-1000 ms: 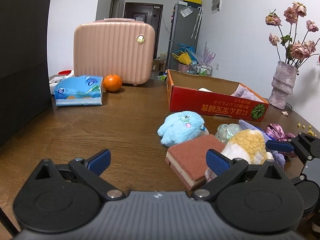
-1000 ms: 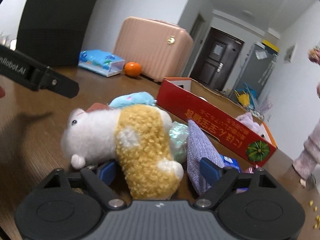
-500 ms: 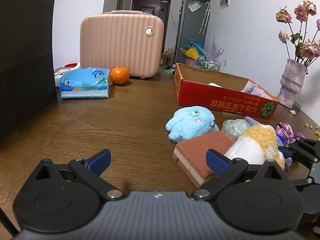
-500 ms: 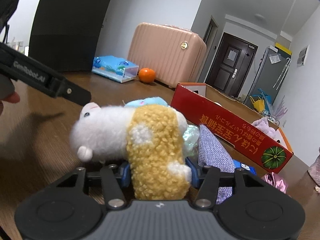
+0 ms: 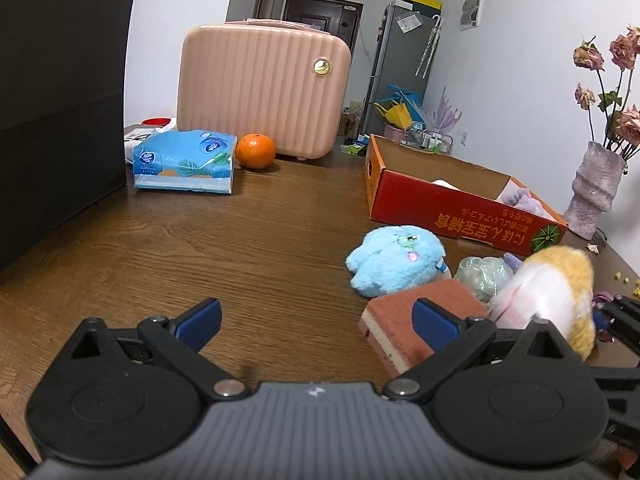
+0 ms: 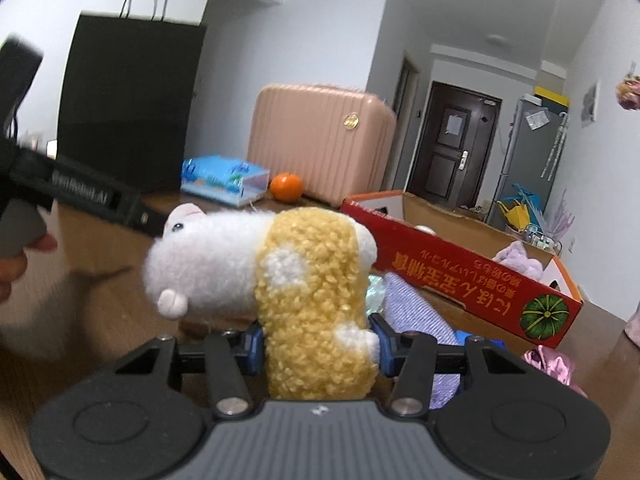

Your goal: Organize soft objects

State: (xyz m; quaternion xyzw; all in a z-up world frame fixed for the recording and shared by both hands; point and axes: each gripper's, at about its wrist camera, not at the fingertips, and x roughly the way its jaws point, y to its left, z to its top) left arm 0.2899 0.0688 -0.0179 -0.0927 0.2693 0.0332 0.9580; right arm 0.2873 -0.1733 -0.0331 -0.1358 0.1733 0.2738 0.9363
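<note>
Brown wood-grain table (image 5: 168, 248) filling the lower half of both views, white walls behind, a dark door (image 6: 456, 148) and a grey fridge (image 5: 404, 64) at the far end of the room. Pink ribbed case (image 5: 260, 88) standing at the back of the table, upper centre of the left view, with an orange (image 5: 255, 151) just beside its lower left corner and a blue tissue pack (image 5: 184, 160) left of that. Black bag (image 6: 128, 108) with looped handles at upper left of the right view. Red box (image 5: 460, 208) right of centre, open-topped, something pale lilac inside its right end. Vase (image 5: 596, 188) of dried roses at the right edge.

Right gripper (image 6: 320, 344) at bottom centre of the right view, jaws closing and clamped on the yellow rear of the hamster (image 6: 280, 272), pads pressed into both flanks. Hamster lifted off the table, long axis running roughly across the frame, white head pointing left, yellow body hanging down between the pads. In the left view, blurred at lower right, in front of the red box.

Left gripper (image 5: 316, 320) at bottom of its view, jaws wide apart with only bare table between. Sponge (image 5: 416, 320) just behind its right finger, blue plush (image 5: 396, 260) beyond, near the box
</note>
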